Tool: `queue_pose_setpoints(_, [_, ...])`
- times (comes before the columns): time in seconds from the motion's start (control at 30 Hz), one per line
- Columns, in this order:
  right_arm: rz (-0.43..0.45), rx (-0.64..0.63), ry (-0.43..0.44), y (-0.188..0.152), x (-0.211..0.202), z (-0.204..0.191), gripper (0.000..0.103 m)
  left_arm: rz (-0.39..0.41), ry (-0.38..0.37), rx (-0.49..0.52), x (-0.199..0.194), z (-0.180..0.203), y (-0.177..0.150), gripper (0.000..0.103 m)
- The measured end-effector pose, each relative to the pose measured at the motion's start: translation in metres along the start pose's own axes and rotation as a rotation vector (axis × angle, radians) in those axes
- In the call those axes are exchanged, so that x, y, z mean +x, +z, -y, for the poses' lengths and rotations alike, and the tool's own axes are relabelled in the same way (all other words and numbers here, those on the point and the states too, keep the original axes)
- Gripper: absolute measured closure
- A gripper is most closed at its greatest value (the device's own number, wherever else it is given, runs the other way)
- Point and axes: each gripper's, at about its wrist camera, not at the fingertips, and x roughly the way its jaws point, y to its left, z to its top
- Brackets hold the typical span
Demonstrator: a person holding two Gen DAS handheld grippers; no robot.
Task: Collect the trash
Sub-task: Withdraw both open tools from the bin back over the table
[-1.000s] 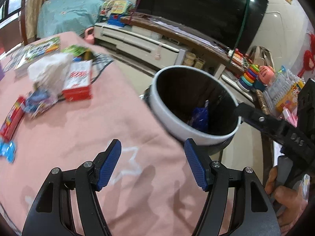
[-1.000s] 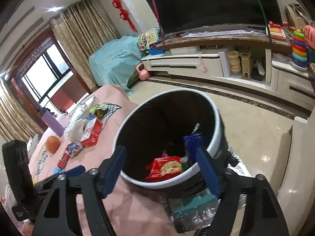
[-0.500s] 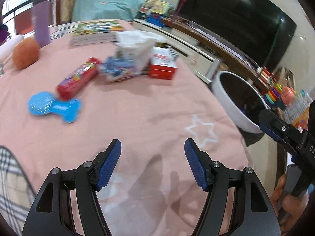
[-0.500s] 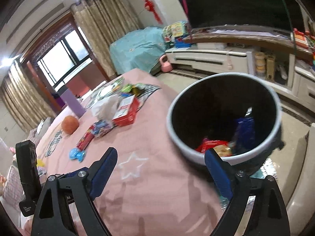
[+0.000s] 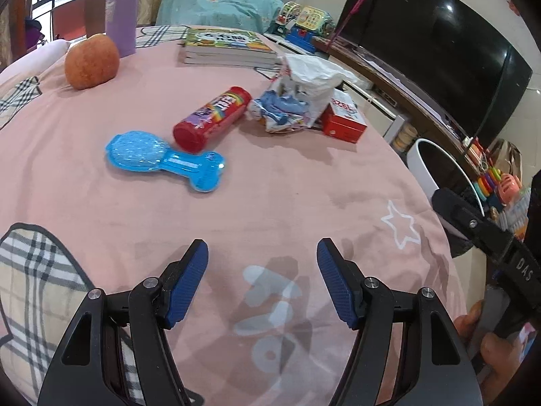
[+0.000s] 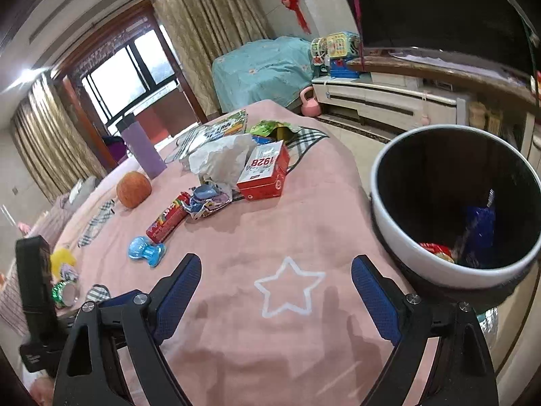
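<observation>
On the pink tablecloth point(image 5: 287, 196) lie a crumpled blue-and-white wrapper point(image 5: 284, 110) point(image 6: 206, 199), a white plastic bag point(image 5: 314, 71) point(image 6: 223, 157), a red box point(image 5: 343, 120) point(image 6: 265, 172) and a red candy tube point(image 5: 213, 118) point(image 6: 167, 220). A white bin point(image 6: 416, 250) point(image 5: 421, 165) with a black inside stands off the table's right edge, holding red and blue wrappers. My left gripper point(image 5: 262, 267) hovers open over bare cloth, nothing between its fingers. My right gripper point(image 6: 275, 286) is open and empty above the white star, left of the bin.
A blue bone-shaped toy point(image 5: 162, 155), an orange fruit point(image 5: 91, 61), a purple bottle point(image 5: 120, 10) and stacked books point(image 5: 226, 47) sit farther back. A green packet point(image 6: 270, 127) lies by the far edge. A TV console point(image 6: 389, 101) and toys line the wall.
Both grippers have swung left, away from the bin and over the tablecloth. The right jaws stand wider than a second ago. The bin has shifted to the right edge of both views.
</observation>
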Motion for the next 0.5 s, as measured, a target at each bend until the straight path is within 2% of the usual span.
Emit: queue_pose_setpoints(0.5, [-0.072,0.019,-0.039,0.013,0.04,-0.013,0.011,0.013,0.06,-0.011,0.003,-0.028,0.015,0.035])
